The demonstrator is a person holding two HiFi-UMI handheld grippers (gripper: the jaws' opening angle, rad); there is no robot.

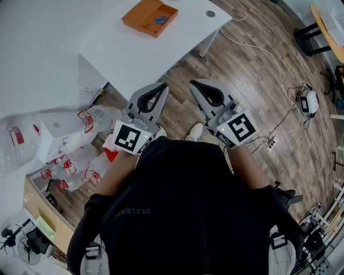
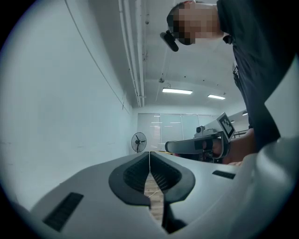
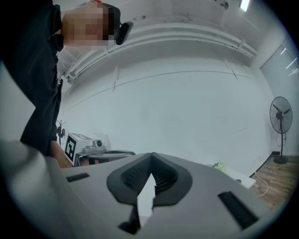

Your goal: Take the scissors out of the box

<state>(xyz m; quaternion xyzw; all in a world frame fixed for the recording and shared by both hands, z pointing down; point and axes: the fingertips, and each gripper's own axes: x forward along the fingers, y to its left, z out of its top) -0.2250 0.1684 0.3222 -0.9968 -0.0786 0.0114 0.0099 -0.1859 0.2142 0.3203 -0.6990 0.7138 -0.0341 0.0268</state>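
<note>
An open orange box (image 1: pixel 150 16) lies on the white table (image 1: pixel 80 37) at the far side, with blue-handled scissors (image 1: pixel 160 20) inside it. Both grippers are held level close to the person's body, over the wood floor and short of the table's edge. My left gripper (image 1: pixel 161 86) (image 2: pixel 149 153) has its jaws closed together with nothing between them. My right gripper (image 1: pixel 194 83) (image 3: pixel 152 156) is likewise shut and empty. Each gripper shows sideways in the other's view: the right gripper's body (image 2: pixel 196 145) and the left gripper's body (image 3: pixel 93 151).
Several clear plastic bottles (image 1: pixel 80 156) and a white carton are piled at the left beside a wooden cabinet. Cables and a power strip (image 1: pixel 267 142) trail over the wood floor at the right. A standing fan (image 2: pixel 138 141) stands by the wall.
</note>
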